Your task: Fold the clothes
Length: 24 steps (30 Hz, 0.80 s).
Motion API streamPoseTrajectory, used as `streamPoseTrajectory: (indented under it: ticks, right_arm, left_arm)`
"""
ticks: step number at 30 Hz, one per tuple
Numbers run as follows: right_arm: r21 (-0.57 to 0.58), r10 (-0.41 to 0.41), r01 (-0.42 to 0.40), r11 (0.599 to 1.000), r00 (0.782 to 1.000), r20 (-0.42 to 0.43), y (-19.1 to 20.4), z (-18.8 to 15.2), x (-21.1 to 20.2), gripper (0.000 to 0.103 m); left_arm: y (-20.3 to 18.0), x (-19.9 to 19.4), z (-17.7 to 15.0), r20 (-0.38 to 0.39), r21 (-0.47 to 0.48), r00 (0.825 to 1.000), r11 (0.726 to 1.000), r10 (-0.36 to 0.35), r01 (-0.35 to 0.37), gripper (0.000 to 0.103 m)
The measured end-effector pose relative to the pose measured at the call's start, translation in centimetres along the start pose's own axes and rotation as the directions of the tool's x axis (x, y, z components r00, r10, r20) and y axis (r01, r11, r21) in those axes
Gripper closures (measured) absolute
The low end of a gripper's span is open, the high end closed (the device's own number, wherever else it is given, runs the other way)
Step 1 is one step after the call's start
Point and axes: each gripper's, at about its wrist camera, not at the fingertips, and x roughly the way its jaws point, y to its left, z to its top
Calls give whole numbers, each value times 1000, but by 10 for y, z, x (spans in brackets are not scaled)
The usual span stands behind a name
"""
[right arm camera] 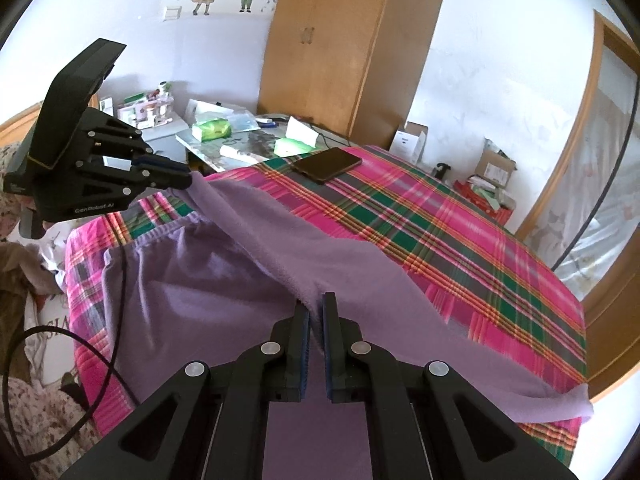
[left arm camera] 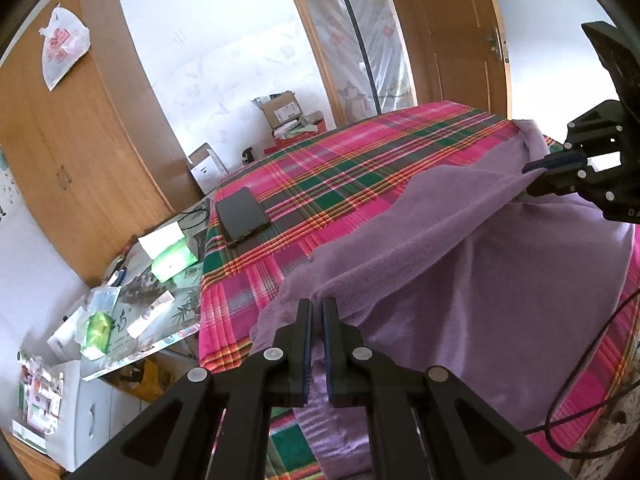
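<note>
Pinching, left gripper: purple garment edge, jaws pressed together.
Right gripper: pinching same edge.
Beneath both: plaid bedspread.

Fleecy matt garment – woven plaid sheet.

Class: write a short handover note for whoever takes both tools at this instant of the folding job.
Left tool: shut on the purple garment.
Right tool: shut on the same edge further along.
The garment lies on the plaid bed, its held edge lifted and stretched between the tools.
A phone sits near the bed's corner.
Done: edge gripped and raised.
Left: lay it over, then finish folding.
</note>
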Motion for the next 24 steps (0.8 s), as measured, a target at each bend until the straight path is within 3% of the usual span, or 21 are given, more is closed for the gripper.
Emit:
streamPoseTrajectory:
  ticks: [24]
  right_arm:
    - [-29,27,-27,999,1000,7,37,-25,-35,97]
  left_arm:
    - [-19,-38,-29,3,24,1000,1000,9,-9,98]
